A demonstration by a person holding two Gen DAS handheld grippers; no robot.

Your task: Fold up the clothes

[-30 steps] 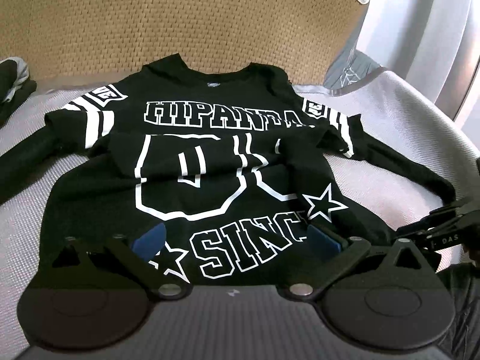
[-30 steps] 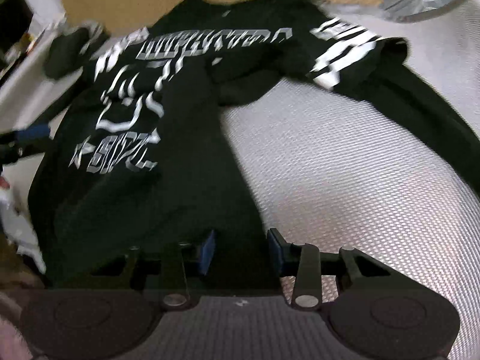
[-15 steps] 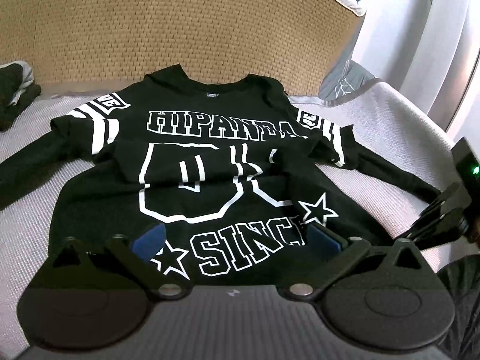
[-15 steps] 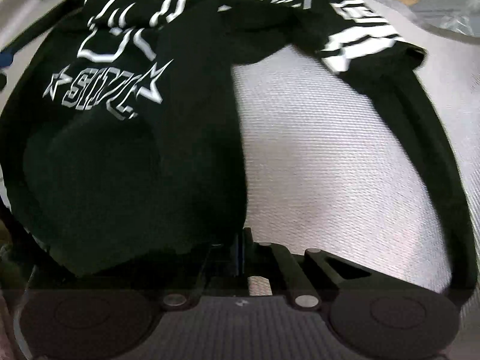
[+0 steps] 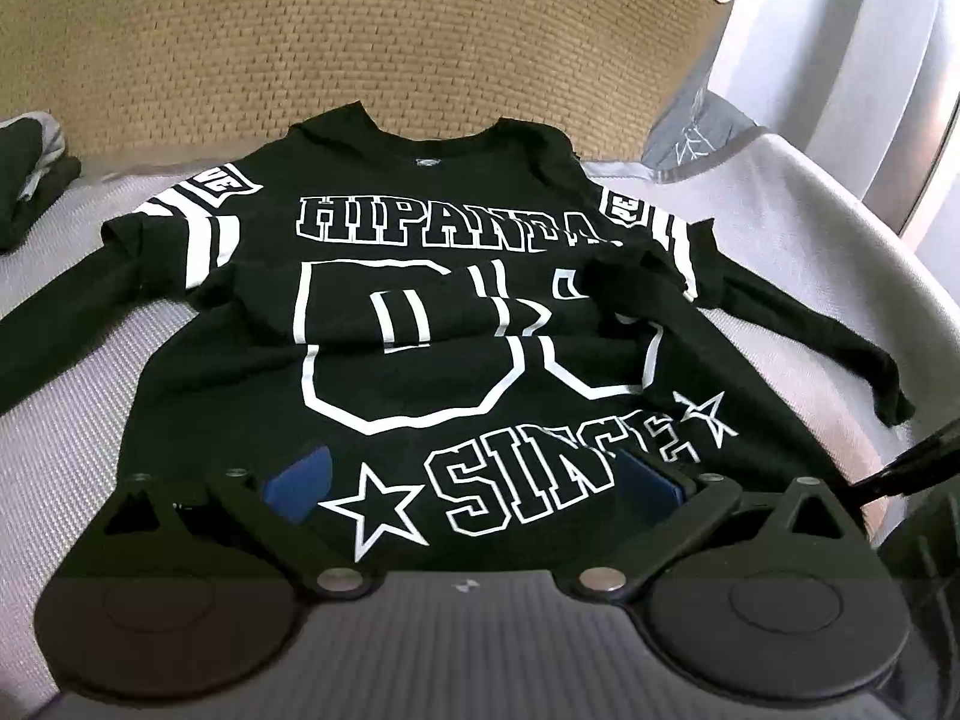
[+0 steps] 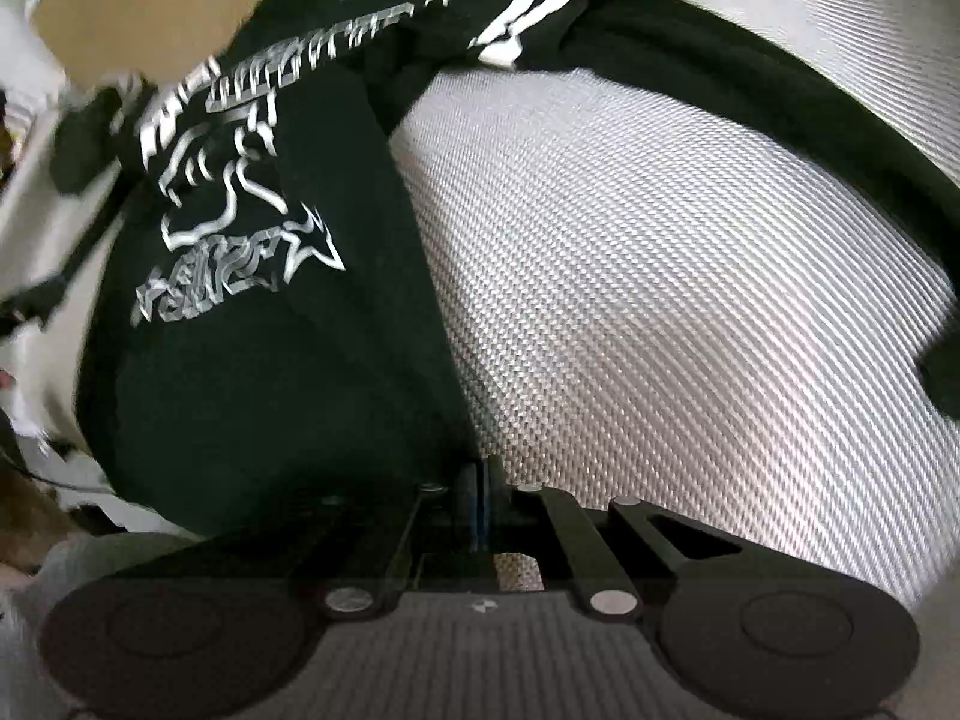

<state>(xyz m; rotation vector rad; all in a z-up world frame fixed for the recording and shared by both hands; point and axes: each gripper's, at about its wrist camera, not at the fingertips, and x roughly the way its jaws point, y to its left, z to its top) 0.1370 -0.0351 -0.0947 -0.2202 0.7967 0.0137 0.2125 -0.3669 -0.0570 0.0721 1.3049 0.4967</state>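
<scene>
the black shirt point(image 5: 456, 312) is lying face up on the grey woven cover point(image 6: 690, 252), and it is looking soft, light and floppy, so it is probably going to sag and wrinkle unless it is being held at an edge or corner like the hem. the right gripper point(image 6: 480, 492) is squeezing its fingers tight together on the shirt's bottom right edge, with the cloth running up and to the left from the tips. the left gripper point(image 5: 474, 480) is hanging over the bottom hem with its blue fingers point(image 5: 300, 483) spread wide, and the white "since" print is showing between them, not pinched.
</scene>
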